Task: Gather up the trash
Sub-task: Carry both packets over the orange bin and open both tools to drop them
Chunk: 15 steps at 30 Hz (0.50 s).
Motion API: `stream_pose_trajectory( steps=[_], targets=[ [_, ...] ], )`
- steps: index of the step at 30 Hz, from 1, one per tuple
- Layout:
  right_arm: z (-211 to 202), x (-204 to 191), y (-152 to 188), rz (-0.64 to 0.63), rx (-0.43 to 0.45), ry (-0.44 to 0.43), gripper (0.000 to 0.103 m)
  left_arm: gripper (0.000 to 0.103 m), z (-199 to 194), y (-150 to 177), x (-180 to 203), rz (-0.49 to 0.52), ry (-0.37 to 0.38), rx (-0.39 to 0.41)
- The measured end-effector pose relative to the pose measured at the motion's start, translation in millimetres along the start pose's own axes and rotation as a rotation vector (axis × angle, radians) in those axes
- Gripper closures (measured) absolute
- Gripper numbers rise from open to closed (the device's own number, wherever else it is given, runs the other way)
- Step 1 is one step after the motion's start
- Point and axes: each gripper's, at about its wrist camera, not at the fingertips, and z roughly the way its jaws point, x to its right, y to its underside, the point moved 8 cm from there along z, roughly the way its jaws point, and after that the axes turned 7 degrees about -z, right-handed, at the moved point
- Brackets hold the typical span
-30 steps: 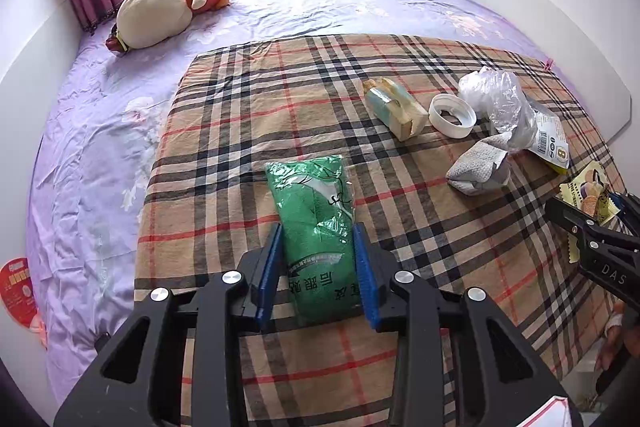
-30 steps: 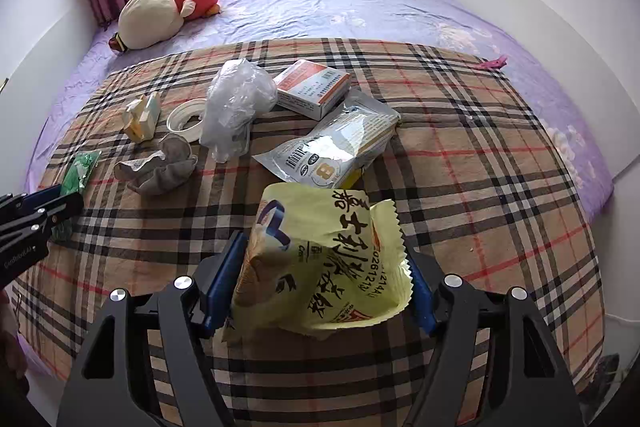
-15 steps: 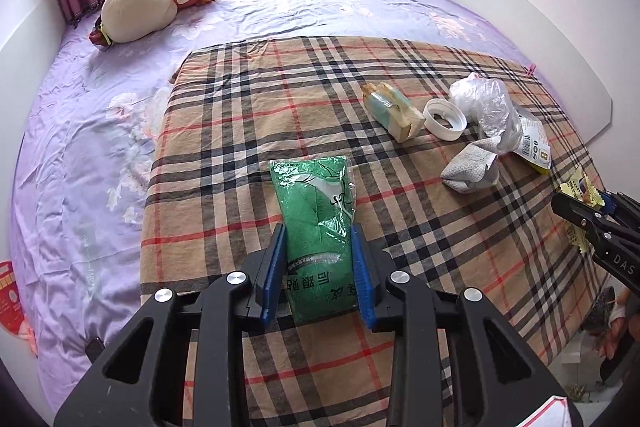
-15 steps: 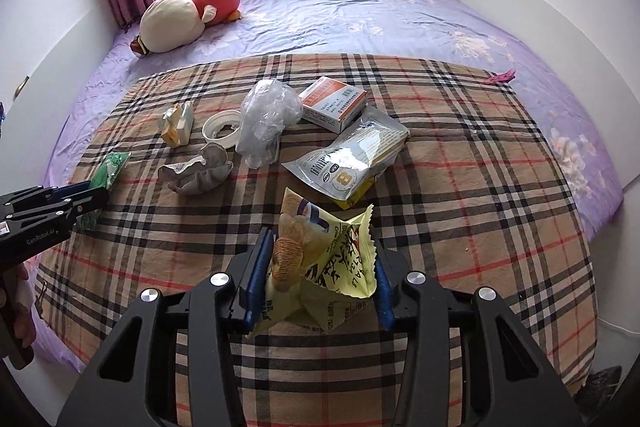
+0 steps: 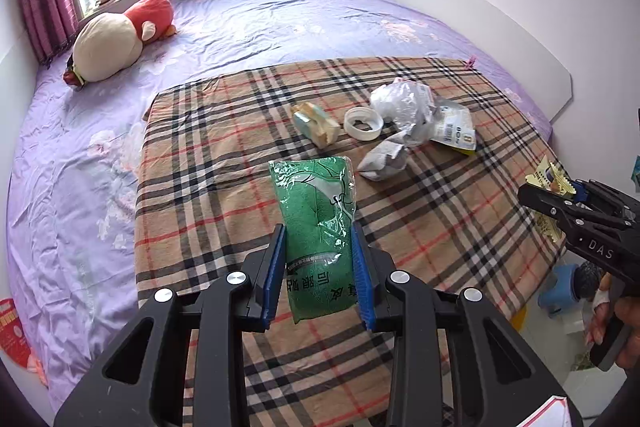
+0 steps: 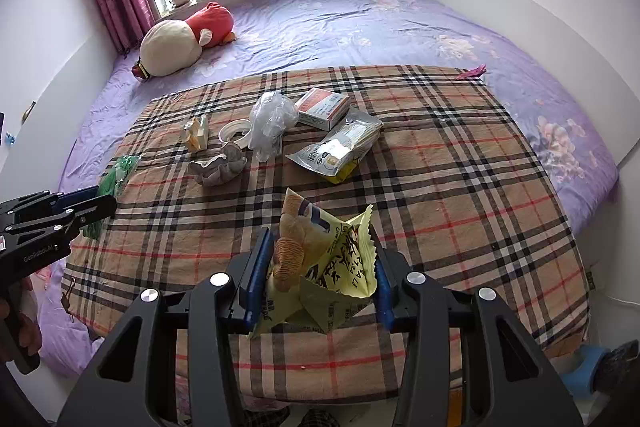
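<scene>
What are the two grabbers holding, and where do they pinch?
The left gripper pinches the green packet by its near end. The right gripper squeezes the crumpled yellow snack bag by its sides.

Much of the bedside scene stays out of sight

The green packet (image 5: 318,227) hides its lower end between the claw's blue pads; a red-and-white item (image 5: 554,411) is cut off by the frame's bottom edge (unreadable), and the print on the silver pouch (image 6: 340,147) is too small to read.

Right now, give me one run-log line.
left gripper: shut on green packet | right gripper: shut on yellow chip bag | both lifted off blanket
</scene>
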Motion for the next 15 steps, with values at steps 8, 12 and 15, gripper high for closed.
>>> stream_pose_trajectory(
  steps=[8, 12, 15],
  targets=[
    [-35.0, 27.9, 19.2, 0.042, 0.037, 0.001, 0.057, 0.071, -14.1, 10.0, 69.1, 0.121, 0.08, 0.002],
    [-53.5, 51.3, 34.8, 0.084, 0.052, 0.022, 0.057, 0.071, -15.8, 15.1, 111.3, 0.193, 0.133, -0.005],
    [-66.9, 72.3, 48.7, 0.126, 0.06, 0.042, 0.057, 0.071, -16.0, 20.8, 145.4, 0.258, 0.171, -0.013]
  ],
)
